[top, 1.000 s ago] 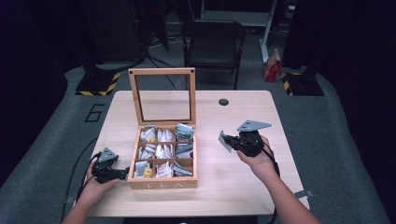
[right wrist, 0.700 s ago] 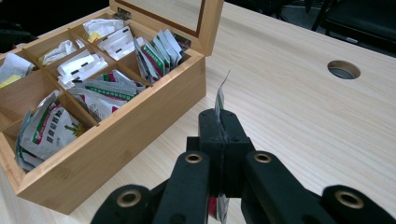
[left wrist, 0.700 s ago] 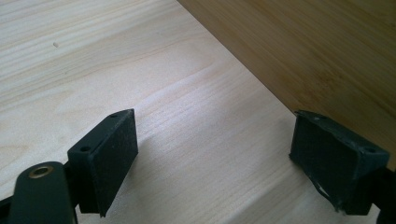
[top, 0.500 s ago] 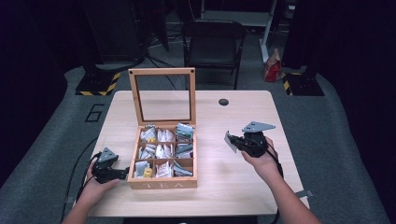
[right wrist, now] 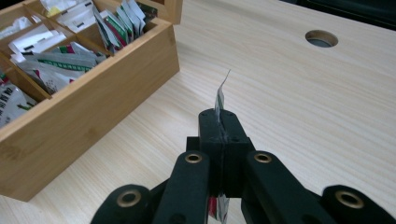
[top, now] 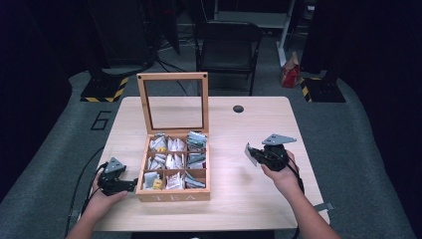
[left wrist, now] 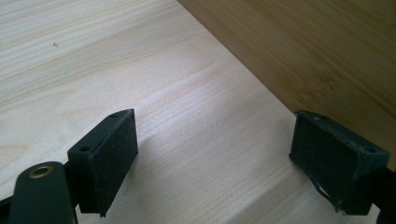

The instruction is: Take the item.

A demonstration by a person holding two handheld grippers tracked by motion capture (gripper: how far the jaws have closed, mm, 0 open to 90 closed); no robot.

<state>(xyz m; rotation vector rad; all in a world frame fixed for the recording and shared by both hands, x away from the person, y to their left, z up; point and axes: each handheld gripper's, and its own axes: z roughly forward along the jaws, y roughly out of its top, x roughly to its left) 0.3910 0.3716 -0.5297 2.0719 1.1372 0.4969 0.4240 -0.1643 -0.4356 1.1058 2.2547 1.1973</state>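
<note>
A: Nearest, the right claw (right wrist: 219, 122) is clamped on a tea sachet (right wrist: 220, 97) — lifted above the surface (top: 234, 194), well right of the tea box (top: 173, 195).

B: And the left claw (left wrist: 212, 154)?

A: Spread wide and empty, resting against the box's side — steadying it, likely. The carry step seems in hand; next the sachet wants setting down on bare wood.

Light wooden table (top: 249, 199) with a round cable hole (top: 238, 108), standing on grey floor (top: 358, 149); a black chair (top: 226, 47) behind it; dark surroundings.
</note>
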